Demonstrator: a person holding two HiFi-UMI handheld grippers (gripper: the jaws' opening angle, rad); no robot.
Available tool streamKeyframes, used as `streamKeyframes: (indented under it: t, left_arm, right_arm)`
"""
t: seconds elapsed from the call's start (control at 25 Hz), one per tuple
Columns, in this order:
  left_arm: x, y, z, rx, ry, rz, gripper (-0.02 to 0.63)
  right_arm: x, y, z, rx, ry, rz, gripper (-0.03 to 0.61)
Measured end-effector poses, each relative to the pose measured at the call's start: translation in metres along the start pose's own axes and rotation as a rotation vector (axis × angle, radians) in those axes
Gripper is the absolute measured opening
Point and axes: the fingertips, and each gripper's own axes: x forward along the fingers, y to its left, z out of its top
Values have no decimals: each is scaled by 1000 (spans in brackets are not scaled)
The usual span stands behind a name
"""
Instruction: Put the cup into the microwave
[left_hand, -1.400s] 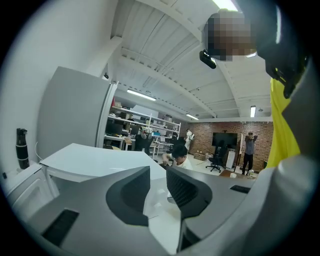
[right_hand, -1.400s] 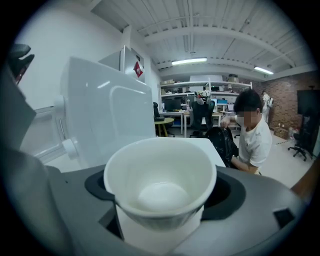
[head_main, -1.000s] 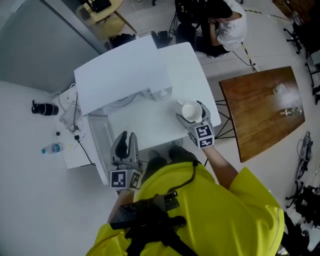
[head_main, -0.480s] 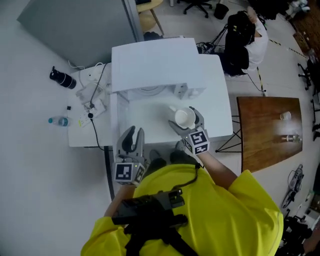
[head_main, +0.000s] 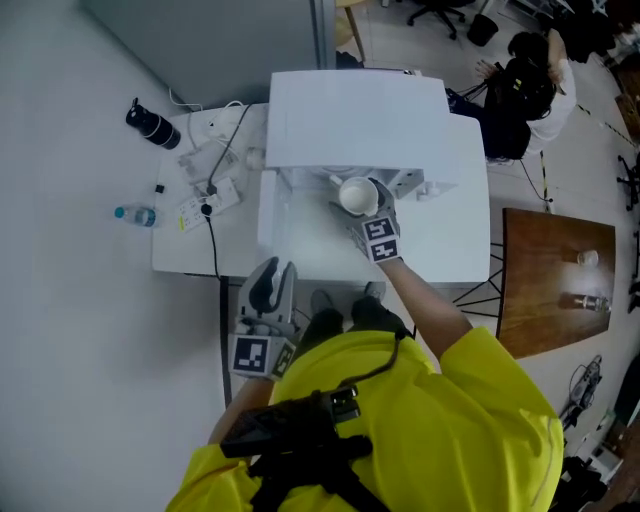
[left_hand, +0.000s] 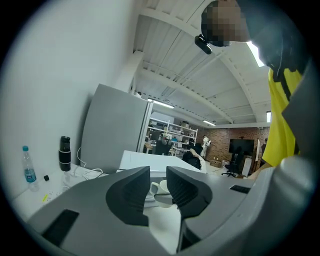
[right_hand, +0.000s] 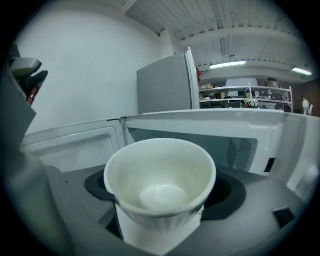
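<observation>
Jaws of the right gripper (head_main: 362, 204) clamp a white cup (head_main: 354, 194) before the open microwave (head_main: 350, 110).
Head view: the left gripper (head_main: 270, 286) hovers near the table (head_main: 190, 258) edge, while a dark flask (head_main: 152, 125), water bottle (head_main: 133, 213) and power strip (head_main: 205, 204) lie left of the oven. Left gripper view: its jaws stand slightly apart, empty. Right gripper view: the cavity (right_hand: 200, 142) gapes just beyond the cup's rim, with the door (right_hand: 70, 145) open at left.
</observation>
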Motion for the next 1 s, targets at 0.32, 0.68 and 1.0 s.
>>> streamKeyframes:
  t: [0.32, 0.68, 1.0]
  left_arm:
    - [-7, 23, 13, -4, -46, 51, 96]
    - [-22, 40, -3, -73, -1, 115, 95]
    - [-25, 48, -16, -111, 45, 135, 97]
  right_arm:
    - [86, -13, -23, -24, 45, 0, 486]
    - [130, -41, -9, -16, 12, -35, 488]
    - [138, -57, 7, -60, -19, -42, 509]
